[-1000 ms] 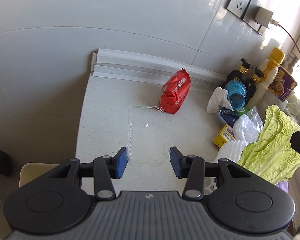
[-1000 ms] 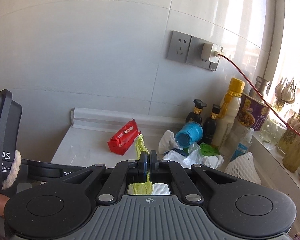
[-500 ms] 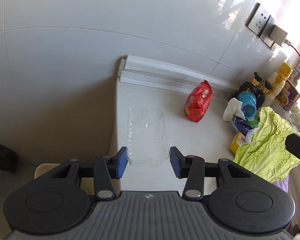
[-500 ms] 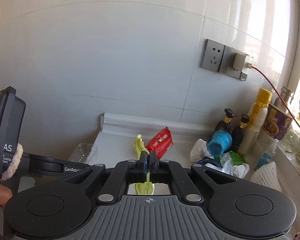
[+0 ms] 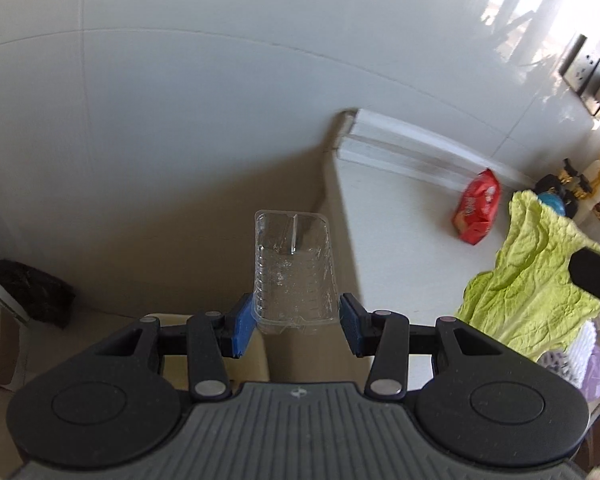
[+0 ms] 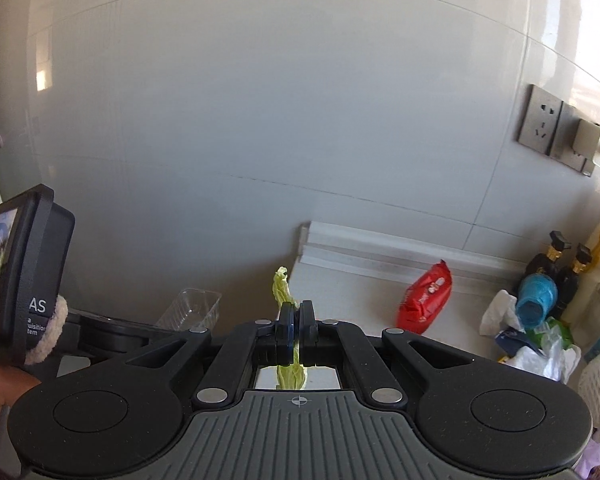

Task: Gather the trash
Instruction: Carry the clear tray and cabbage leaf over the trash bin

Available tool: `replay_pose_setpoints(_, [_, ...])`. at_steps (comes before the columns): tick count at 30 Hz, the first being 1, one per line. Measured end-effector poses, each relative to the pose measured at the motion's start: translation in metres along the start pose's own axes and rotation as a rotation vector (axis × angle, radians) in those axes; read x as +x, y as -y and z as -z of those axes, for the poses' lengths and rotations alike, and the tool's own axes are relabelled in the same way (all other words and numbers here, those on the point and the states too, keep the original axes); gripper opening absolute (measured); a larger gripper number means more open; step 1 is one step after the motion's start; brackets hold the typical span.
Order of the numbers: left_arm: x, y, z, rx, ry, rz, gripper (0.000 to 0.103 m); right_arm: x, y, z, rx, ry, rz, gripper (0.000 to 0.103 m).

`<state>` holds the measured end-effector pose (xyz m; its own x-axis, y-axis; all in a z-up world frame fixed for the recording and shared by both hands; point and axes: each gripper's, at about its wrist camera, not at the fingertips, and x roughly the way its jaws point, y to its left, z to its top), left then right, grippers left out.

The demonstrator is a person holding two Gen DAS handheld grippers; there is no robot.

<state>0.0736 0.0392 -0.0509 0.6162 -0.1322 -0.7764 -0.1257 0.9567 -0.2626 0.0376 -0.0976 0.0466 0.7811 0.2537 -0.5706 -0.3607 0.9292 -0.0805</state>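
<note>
Clear tray: the left gripper [image 5: 296,326] has a thin, see-through plastic tray [image 5: 294,276] between its blue fingers [image 5: 242,330], gripped at the near end, with the rest sticking out past the edge of the counter [image 5: 400,248], over the floor.
Tray handling: I'd judge it very light and springy. The walls would buckle if squeezed hard, and the smooth plastic could slip. The ribbed short end, where it is taken now, looks the stiffest place to grip.
Cabbage leaf: the right gripper [image 6: 296,322] has its fingers clenched tight on a pale green cabbage leaf [image 6: 282,288]. A strip of it pokes up above them, and in the left view the broad sheet [image 5: 536,280] hangs in the air to the right.
Leaf handling: soft, floppy, and likely to tear near the thin edge. The thicker rib would give a surer hold.
Left on the counter: a red packet [image 5: 476,216] lies near the back wall, and crumpled wrappers [image 6: 540,348] sit beside the bottles [image 6: 560,272].
Risk: the tray could twist loose if it is swung about.
</note>
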Motion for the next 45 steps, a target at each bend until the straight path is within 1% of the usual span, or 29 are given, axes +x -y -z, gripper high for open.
replay_pose_setpoints(7, [0.007,-0.032,0.007,-0.033,-0.050,-0.059,0.042,0.017,-0.030,-0.006,-0.004,-0.012,-0.088,0.000])
replay_pose_setpoints(13, [0.018,-0.052,0.018,-0.045,-0.101,-0.104,0.042,0.035,-0.048,-0.007,-0.001,-0.032,-0.152,0.000])
replay_pose_setpoints(17, [0.036,-0.065,0.028,-0.063,-0.156,-0.129,0.042,0.051,-0.058,0.001,0.024,-0.073,-0.185,0.000])
replay_pose_setpoints(21, [0.058,-0.075,0.038,-0.057,-0.210,-0.155,0.042,0.075,-0.065,0.016,0.074,-0.146,-0.213,0.000])
replay_pose_setpoints(25, [0.076,-0.086,0.052,-0.047,-0.259,-0.158,0.042,0.104,-0.069,0.034,0.127,-0.229,-0.220,0.000])
replay_pose_setpoints(31, [0.097,-0.103,0.070,-0.030,-0.324,-0.173,0.042,0.138,-0.075,0.061,0.155,-0.318,-0.232,0.000])
replay_pose_setpoints(37, [0.115,-0.115,0.079,-0.017,-0.364,-0.187,0.042,0.162,-0.078,0.078,0.163,-0.385,-0.221,0.000])
replay_pose_setpoints(45, [0.125,-0.120,0.085,0.006,-0.388,-0.223,0.043,0.179,-0.083,0.091,0.174,-0.423,-0.217,0.000])
